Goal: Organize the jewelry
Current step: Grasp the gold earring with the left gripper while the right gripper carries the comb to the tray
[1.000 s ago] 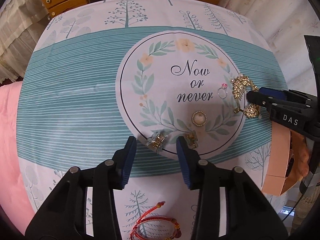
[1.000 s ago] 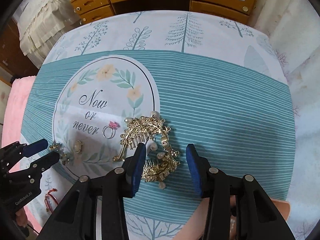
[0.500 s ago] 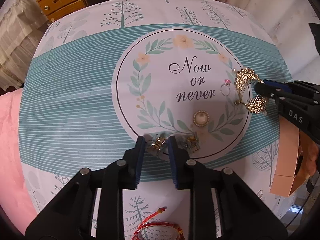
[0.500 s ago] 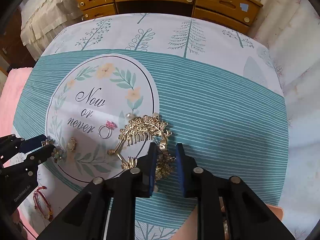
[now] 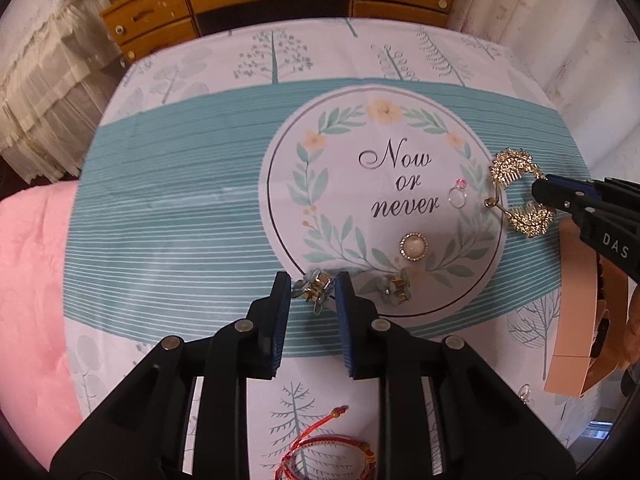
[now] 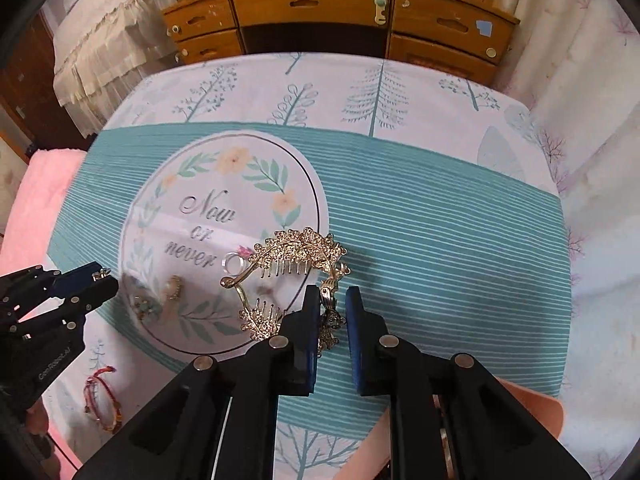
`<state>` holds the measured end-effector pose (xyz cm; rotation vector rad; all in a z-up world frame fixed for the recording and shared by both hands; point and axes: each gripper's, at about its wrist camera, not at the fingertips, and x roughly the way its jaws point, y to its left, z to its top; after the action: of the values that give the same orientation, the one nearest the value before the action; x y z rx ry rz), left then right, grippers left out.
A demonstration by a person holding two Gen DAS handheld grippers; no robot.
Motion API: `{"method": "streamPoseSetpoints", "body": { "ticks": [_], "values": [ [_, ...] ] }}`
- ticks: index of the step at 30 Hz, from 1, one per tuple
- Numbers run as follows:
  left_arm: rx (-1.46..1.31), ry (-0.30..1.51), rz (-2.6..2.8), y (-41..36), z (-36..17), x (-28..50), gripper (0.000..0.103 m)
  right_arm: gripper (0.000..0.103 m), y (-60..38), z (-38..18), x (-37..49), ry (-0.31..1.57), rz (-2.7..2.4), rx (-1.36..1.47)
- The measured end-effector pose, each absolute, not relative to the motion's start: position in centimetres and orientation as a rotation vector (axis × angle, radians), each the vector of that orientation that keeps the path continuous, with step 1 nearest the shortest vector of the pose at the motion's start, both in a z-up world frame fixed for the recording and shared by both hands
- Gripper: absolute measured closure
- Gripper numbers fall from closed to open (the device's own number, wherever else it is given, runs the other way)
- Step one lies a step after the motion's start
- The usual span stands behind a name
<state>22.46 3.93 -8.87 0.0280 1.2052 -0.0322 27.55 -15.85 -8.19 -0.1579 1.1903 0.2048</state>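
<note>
Teal tablecloth (image 5: pixel 168 200): "Now or never"

wooden dresser (image 6: pixel 340 20) runs along the back, drawers shut, small pale knobs catching the warm light. cream ruffled fabric (image 5: pixel 44 80) hangs at far left, maybe a bed skirt or curtain, hard to tell. pale curtain (image 5: pixel 560 20) with faint leaf prints at right. pink blanket (image 5: pixel 32 280) spreads beside the surface's tree-print cloth (image 6: pixel 440 220).
</note>
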Motion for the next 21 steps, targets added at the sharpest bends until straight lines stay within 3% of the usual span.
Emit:
{"method": "streamPoseSetpoints", "body": {
  "ticks": [21],
  "values": [
    [0.150, 0.968, -0.088, -3.1, -0.4, 13.7, 0.083, 0.090, -20.5, 2.3, 14.5, 0.993, 0.270, -0.058]
  ]
}}
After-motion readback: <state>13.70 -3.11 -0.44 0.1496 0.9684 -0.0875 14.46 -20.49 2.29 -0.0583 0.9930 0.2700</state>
